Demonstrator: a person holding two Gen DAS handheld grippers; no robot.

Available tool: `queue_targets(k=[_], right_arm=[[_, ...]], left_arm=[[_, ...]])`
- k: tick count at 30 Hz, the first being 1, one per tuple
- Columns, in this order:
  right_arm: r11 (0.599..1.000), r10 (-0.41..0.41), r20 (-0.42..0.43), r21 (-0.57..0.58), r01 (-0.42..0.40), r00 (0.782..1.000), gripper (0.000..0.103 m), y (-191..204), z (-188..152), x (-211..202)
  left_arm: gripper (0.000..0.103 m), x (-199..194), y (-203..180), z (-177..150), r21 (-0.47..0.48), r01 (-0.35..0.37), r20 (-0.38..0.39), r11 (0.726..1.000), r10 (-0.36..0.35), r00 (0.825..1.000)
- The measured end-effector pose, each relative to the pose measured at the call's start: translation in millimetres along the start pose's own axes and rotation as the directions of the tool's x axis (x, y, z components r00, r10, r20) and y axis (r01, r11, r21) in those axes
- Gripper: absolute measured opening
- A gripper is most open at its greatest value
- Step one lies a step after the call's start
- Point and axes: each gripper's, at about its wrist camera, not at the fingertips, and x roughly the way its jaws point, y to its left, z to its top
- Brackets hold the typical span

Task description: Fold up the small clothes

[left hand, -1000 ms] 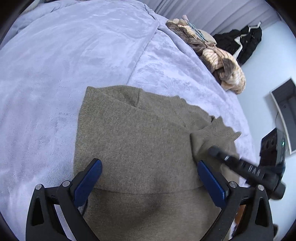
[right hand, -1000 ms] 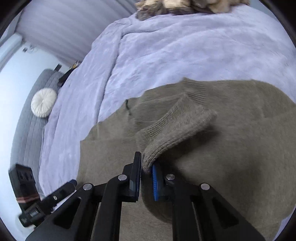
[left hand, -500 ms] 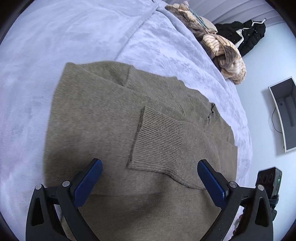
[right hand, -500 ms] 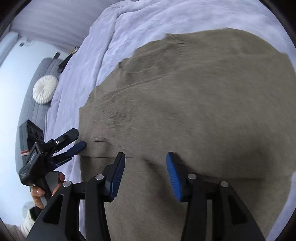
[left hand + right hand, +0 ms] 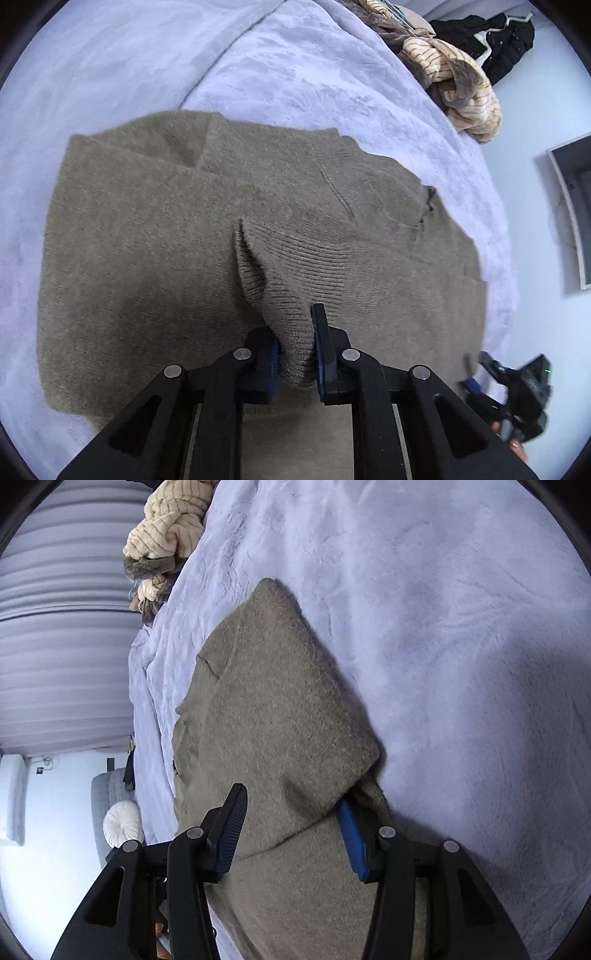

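The olive sweater (image 5: 155, 258) lies spread on the lavender bed (image 5: 110, 66). The left gripper (image 5: 295, 347) has its jaws pinched tight on the ribbed cuff (image 5: 295, 266) of a sleeve lying over the body; lift it only slightly and lay it flat and straight. The right gripper (image 5: 291, 834) hovers with jaws wide apart and empty, straddling a folded edge; it should pin the sweater there so the body doesn't drag.
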Motion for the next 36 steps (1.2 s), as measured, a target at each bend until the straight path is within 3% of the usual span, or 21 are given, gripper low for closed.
queue_targets(k=[3, 7, 11, 13, 16, 20, 23, 25, 26, 28, 32, 33, 35, 36], right_arm=[[0.999, -0.038, 0.003, -0.031, 0.038, 0.999, 0.008, 2.9, 9.7, -2.9], [0.986, -0.051, -0.003, -0.16, 0.05, 0.999, 0.008, 25.7, 14.0, -9.0], [0.946, -0.153, 0.017, -0.287, 0.151, 0.988, 0.008, 35.9, 12.5, -6.3], [0.926, -0.221, 0.02, -0.311, 0.216, 0.975, 0.008, 28.1, 13.6, 0.5], [0.931, -0.22, 0.009, -0.296, 0.213, 0.975, 0.006, 15.8, 12.5, -2.6], [0.935, -0.227, -0.031, -0.287, 0.209, 0.973, 0.014, 11.1, 7.6, -15.7], [0.908, -0.246, -0.024, -0.356, 0.222, 0.969, 0.026, 21.4, -0.6, -31.8], [0.895, -0.235, 0.009, -0.388, 0.22, 0.972, 0.053, 30.7, 0.6, -42.6], [0.891, -0.229, 0.035, -0.396, 0.224, 0.973, 0.057, 33.5, 5.3, -47.9], [0.893, -0.231, 0.072, -0.38, 0.241, 0.97, 0.057, 34.9, 18.7, -50.4], [0.95, -0.184, 0.062, -0.246, 0.194, 0.981, 0.057, 18.7, 56.4, -31.8], [0.963, -0.168, 0.038, -0.206, 0.172, 0.985, 0.055, 12.3, 63.5, -24.6], [0.984, -0.123, -0.027, -0.136, 0.119, 0.992, 0.022, 3.5, 69.7, -8.4], [0.983, -0.124, -0.056, -0.143, 0.115, 0.991, 0.011, 4.6, 68.8, -3.0]], left_arm=[[0.017, -19.1, -1.7, -3.2, 0.032, 0.044, 0.041, 0.999, -0.045, 0.998], [0.017, -30.9, 5.0, -14.2, 0.064, 0.016, 0.059, 0.998, -0.019, 0.998], [0.017, -14.0, 22.5, -22.6, 0.071, -0.098, 0.033, 0.993, 0.096, 0.995], [0.017, -17.8, 27.3, -24.8, 0.067, -0.096, 0.041, 0.993, 0.093, 0.995], [0.017, -29.9, 31.5, -28.2, 0.084, -0.169, 0.064, 0.982, 0.164, 0.984], [0.017, -41.6, 39.7, -30.6, 0.087, -0.212, 0.061, 0.973, 0.207, 0.976], [0.017, -54.2, 38.8, -30.5, 0.084, -0.223, 0.089, 0.971, 0.216, 0.972], [0.017, -60.5, 34.7, -29.4, 0.083, -0.208, 0.11, 0.975, 0.198, 0.974], [0.017, -62.0, 31.6, -28.6, 0.085, -0.201, 0.117, 0.976, 0.191, 0.975], [0.017, -61.2, 21.9, -26.1, 0.096, -0.191, 0.128, 0.977, 0.178, 0.976], [0.017, -48.4, 2.1, -25.1, 0.134, -0.183, 0.12, 0.974, 0.167, 0.979], [0.017, -43.4, -1.5, -25.4, 0.143, -0.184, 0.115, 0.972, 0.168, 0.979], [0.017, -32.1, -7.7, -27.2, 0.162, -0.206, 0.107, 0.965, 0.19, 0.976], [0.017, -27.0, -9.3, -28.5, 0.17, -0.221, 0.101, 0.96, 0.206, 0.973]])
